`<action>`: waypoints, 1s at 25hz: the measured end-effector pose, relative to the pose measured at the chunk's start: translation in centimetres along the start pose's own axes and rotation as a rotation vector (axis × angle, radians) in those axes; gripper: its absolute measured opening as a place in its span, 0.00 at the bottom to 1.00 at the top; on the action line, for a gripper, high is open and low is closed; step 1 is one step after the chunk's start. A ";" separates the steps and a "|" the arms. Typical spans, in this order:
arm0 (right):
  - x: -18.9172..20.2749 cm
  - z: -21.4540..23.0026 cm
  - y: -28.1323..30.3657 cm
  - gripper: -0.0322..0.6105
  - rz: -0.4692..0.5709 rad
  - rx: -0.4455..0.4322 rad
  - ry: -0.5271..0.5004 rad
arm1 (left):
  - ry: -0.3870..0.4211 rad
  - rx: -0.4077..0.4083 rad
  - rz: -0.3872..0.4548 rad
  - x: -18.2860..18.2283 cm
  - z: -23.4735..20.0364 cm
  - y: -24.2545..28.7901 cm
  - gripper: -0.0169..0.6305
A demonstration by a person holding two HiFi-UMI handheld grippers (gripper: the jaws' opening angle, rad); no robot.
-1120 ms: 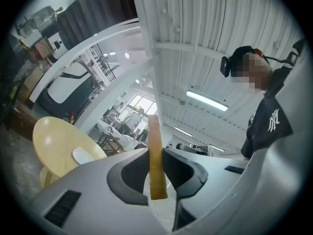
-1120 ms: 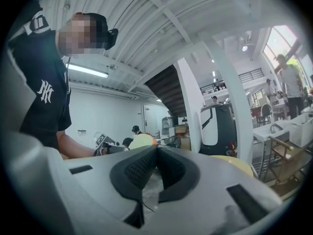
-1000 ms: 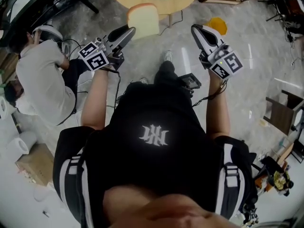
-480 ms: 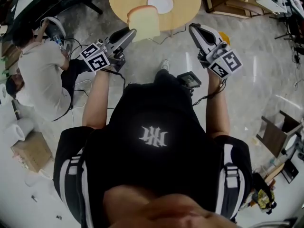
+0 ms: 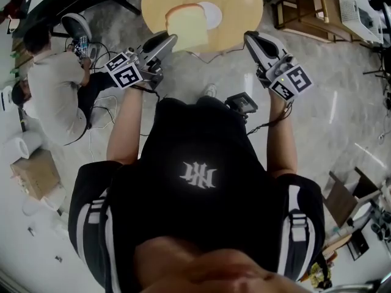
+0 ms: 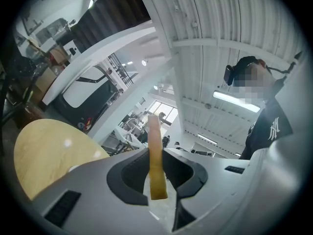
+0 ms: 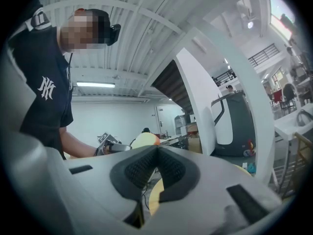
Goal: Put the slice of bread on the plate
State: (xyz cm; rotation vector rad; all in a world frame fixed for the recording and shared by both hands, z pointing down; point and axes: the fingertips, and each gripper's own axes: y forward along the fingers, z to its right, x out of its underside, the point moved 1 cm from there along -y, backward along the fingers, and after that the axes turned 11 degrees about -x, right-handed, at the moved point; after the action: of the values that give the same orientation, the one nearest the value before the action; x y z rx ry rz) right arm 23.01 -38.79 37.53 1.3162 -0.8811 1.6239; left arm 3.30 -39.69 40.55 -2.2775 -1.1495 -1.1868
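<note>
head view: the left gripper [image 5: 168, 39] clamps the slice of bread [image 5: 187, 26] by one edge, ahead of its tips over the table [image 5: 241, 5], with the plate [image 5: 214, 10] just beyond. a thin grip could let the slice slip short of the plate. a seated person [image 5: 55, 90] is well off to its left. left gripper view: the bread stands edge-on between the jaws. right gripper view: the right gripper [image 5: 252, 38] is closed and empty, and nothing blocks the way.

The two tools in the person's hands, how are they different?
The left tool is pinching the slice of bread; the right tool holds nothing. The left tool's jaws stand apart with the bread between them, while the right tool's jaws are shut together. Both are grey and point toward the round table.
</note>
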 end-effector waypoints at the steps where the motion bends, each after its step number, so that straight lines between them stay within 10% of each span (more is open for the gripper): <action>1: -0.1 0.5 -0.1 0.06 0.001 -0.007 -0.002 | -0.003 -0.003 0.006 -0.2 0.1 0.3 0.17; 25: 0.7 2.7 4.1 0.06 -0.010 0.009 0.044 | -0.074 -0.002 -0.050 0.0 -5.4 1.1 0.17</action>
State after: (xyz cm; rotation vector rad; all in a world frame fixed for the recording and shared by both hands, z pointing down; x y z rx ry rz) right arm 20.26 -42.69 38.72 1.2844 -0.8405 1.6449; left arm 1.27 -43.58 43.83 -2.3252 -1.2387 -1.1308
